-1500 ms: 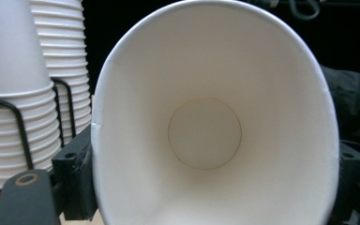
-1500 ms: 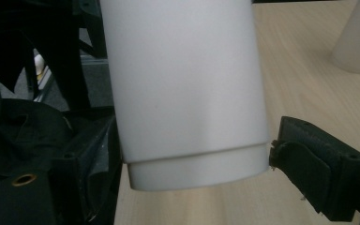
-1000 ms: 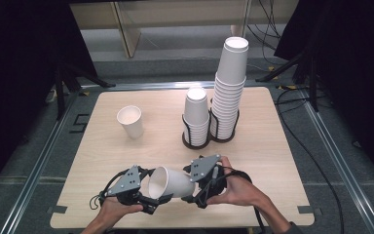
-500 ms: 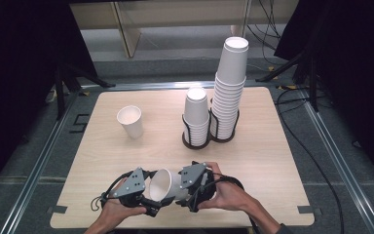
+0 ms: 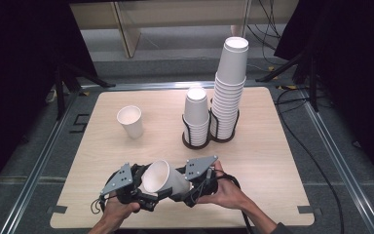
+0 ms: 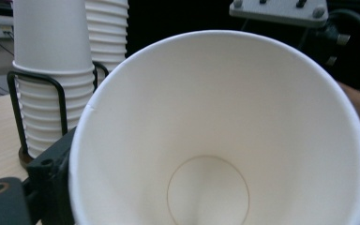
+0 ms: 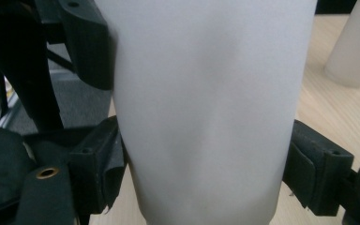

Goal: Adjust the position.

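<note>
Both grippers meet at the table's near edge: the right gripper [image 5: 195, 187] has its jaws clamped on the sides of a white paper cup [image 5: 163, 179] lying on its side, mouth toward the left gripper [image 5: 143, 192], whose jaws' grip I cannot tell. Beyond them stretches the pale wooden table [image 5: 272, 161]. Farther ahead-left stands a single cup [image 5: 130, 121]; ahead-right, two cup stacks [image 5: 196, 116] in black wire holders [image 5: 195, 141]. Past the table lies grey floor [image 5: 165, 58] and dark surroundings.
</note>
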`<state>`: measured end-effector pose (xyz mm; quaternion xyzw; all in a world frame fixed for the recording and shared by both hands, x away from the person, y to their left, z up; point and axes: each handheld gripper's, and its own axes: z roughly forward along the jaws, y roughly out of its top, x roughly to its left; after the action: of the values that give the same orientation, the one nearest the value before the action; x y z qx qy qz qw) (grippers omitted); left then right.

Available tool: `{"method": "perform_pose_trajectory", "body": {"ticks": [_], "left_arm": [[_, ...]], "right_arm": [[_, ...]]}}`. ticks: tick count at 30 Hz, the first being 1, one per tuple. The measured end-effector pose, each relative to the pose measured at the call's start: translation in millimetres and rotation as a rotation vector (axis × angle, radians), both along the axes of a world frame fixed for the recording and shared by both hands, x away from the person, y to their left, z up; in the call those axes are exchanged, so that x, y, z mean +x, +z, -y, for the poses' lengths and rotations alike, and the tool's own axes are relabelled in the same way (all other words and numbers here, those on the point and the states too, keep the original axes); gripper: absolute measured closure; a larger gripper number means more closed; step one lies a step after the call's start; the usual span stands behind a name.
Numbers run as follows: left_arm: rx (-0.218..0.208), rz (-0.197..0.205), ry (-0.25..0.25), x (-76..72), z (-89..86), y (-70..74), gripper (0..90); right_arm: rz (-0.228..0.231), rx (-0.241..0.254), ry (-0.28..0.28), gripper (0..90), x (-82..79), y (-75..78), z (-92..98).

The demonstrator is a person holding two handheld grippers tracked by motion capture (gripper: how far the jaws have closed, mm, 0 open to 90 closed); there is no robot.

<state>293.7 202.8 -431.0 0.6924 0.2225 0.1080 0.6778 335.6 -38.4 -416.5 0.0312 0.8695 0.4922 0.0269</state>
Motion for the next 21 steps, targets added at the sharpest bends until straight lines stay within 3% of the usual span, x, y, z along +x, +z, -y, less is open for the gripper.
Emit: {"method": "perform_pose_trajectory", "body": {"ticks": [6,15,20,21], "left_arm": [[-0.060,0.005,0.001,-1.0,0.4,1.8,10.3],[-0.048,0.003,0.015,-0.8,-0.6,1.8,14.1],[-0.036,0.011,0.052,1.1,-5.5,3.5,15.1],[-0.026,0.007,0.080,2.6,-8.7,3.7,15.2]], "right_arm": [[-0.057,0.075,0.003,22.9,0.7,-1.7,-1.1],[-0.091,0.111,-0.009,21.5,1.9,-8.4,-3.7],[-0.087,0.083,-0.030,16.5,2.4,-8.8,0.0],[-0.089,0.076,-0.035,16.5,2.2,-9.3,1.3]]}}
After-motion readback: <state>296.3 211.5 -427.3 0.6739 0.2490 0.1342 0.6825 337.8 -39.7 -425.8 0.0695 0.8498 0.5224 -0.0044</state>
